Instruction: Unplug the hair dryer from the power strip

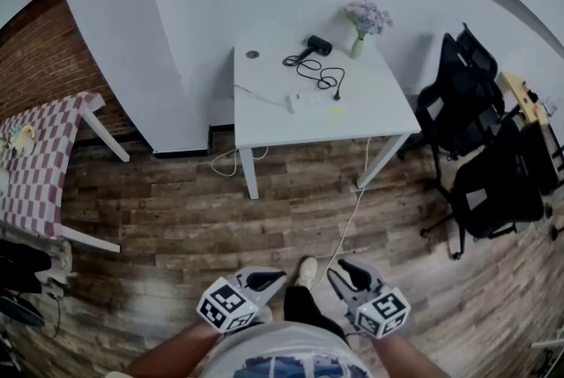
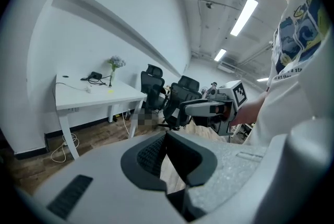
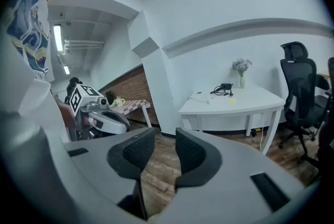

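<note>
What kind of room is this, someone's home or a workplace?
Most likely an office or workroom. Black mesh swivel chairs stand beside a plain white rectangular table, and long strip lights hang from a bare ceiling with exposed ducting, which suits a workplace more than a home.

White table (image 1: pixel 264 116), black hair dryer (image 1: pixel 319 43), white power strip (image 1: pixel 310 102), pink-and-white checked cloth (image 1: pixel 44 169), black chairs (image 1: pixel 476 147)

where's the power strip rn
In the head view the power strip lies on the white table, towards its front edge, with the coiled black cord and the hair dryer behind it.
</note>
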Tool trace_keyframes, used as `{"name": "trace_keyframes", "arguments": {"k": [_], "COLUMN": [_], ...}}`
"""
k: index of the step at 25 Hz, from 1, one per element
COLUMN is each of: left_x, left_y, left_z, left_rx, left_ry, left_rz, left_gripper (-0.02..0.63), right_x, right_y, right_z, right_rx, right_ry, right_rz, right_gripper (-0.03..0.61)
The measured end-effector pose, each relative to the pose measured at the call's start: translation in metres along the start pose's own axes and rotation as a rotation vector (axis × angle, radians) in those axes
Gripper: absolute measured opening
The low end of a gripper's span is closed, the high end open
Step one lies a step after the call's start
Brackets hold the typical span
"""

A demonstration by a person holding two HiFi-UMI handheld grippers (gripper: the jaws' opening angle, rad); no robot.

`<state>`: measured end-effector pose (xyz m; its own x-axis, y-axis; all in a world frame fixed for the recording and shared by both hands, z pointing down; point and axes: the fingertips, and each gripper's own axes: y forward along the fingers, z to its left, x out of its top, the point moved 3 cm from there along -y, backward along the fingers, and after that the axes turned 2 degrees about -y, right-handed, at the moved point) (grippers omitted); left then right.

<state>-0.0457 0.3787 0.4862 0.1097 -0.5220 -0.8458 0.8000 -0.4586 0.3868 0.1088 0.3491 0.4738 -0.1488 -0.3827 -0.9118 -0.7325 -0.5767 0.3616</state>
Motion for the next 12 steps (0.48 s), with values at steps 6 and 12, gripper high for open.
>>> {"name": "trace_keyframes", "arguments": {"k": [6, 12], "left_x": [0.057, 0.112], "left_y": [0.052, 0.106], "left_z": [0.049, 0.091], "left_rx": [0.049, 0.099], "left_ry": [-0.001, 0.004], "left_rz": [-0.006, -0.007], "left_gripper": [0.003, 0.003], "right_x": [0.036, 0.063], "right_y": [0.035, 0.061], "right_z": [-0.079, -0.149], "right_rx": [0.030, 0.068], "right_ry": [0.000, -0.002], "right_rz": [-0.025, -0.027], "right_gripper": [0.115, 0.114]}}
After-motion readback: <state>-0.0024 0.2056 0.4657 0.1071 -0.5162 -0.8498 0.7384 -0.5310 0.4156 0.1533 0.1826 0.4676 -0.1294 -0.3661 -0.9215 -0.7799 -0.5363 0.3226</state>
